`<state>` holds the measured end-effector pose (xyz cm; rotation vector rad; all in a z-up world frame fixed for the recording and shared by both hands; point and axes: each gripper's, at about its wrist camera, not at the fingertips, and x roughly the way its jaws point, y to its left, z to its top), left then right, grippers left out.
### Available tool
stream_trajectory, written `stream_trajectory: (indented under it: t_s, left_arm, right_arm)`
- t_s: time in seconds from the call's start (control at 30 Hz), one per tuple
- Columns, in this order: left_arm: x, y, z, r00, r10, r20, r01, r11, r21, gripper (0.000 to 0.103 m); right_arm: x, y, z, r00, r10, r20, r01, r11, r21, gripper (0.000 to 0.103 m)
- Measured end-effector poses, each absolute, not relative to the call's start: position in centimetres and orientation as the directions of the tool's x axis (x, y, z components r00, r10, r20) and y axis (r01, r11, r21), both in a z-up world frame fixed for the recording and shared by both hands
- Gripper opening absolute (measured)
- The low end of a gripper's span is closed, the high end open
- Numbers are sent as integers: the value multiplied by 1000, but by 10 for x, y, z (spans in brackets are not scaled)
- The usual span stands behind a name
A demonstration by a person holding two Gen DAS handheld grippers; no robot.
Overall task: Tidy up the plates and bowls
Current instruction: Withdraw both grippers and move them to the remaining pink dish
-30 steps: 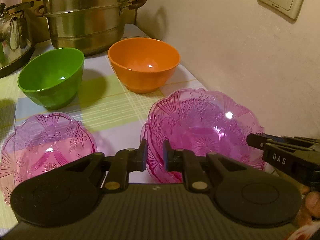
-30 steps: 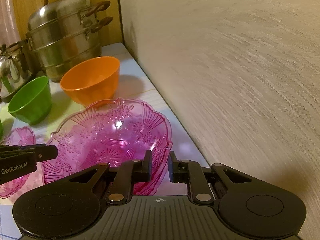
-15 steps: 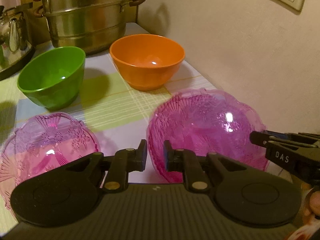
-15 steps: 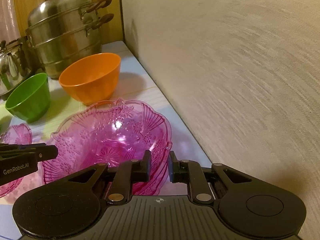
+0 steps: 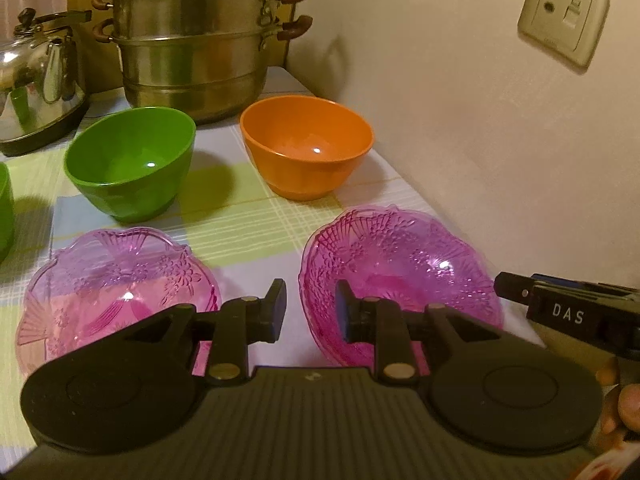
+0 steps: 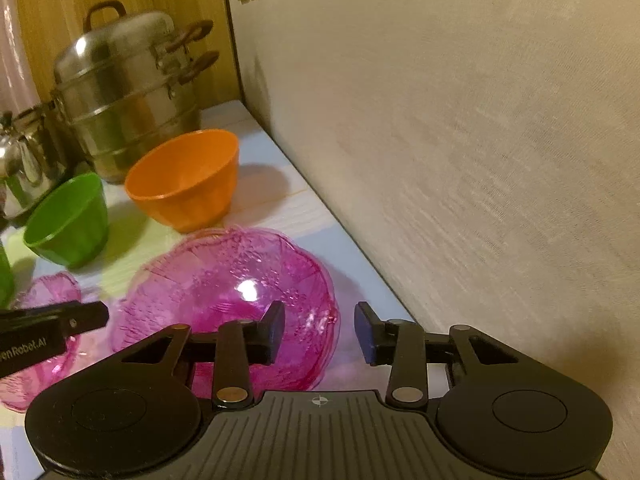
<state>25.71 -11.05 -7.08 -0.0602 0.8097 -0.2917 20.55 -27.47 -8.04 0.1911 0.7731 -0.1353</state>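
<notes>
Here we had both claws released: right claw [image 6: 320, 330] just beside the stacked pink plate [image 6: 224, 292], left claw [image 5: 308, 310] near it; next, we judged, the bowls wanted nesting.

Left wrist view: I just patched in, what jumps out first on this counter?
Two ornate pink glass dishes sit nearest: the right pink dish by the wall, the left pink dish beside it, apart. Behind them stand an orange bowl and a green bowl, with a tall steel steamer pot at the back. Both the left gripper and right gripper are open, holding nothing.
</notes>
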Motion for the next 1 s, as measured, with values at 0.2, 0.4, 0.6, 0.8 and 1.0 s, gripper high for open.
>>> stream_trajectory:
  t_s: [0.2,0.4,0.6,0.8,1.0]
  left_arm:
    - [232,-99,-56,663,-283,-693,221,959,-179,23]
    - [201,-77,-47,672,-269,-690,190,963,-191,23]
    - [171,-48,-39,683,-228,-694,141,973,-182,23]
    - [147,-18,-33,696,-181,-694,84,982,-172,23]
    - [131,5,-30,705,-141,-695,33,986,-166,23]
  right_arm:
    - [185,-261,-59,723,-24,-690,169,975,143,39]
    - [157,-237,-44,732,21,-681,126,978,166,39]
    - [134,-204,-38,732,72,-678,54,985,163,39]
    - [117,-176,-33,727,122,-676,-3,985,175,39]
    - [108,-154,-31,720,157,-676,-51,983,175,39]
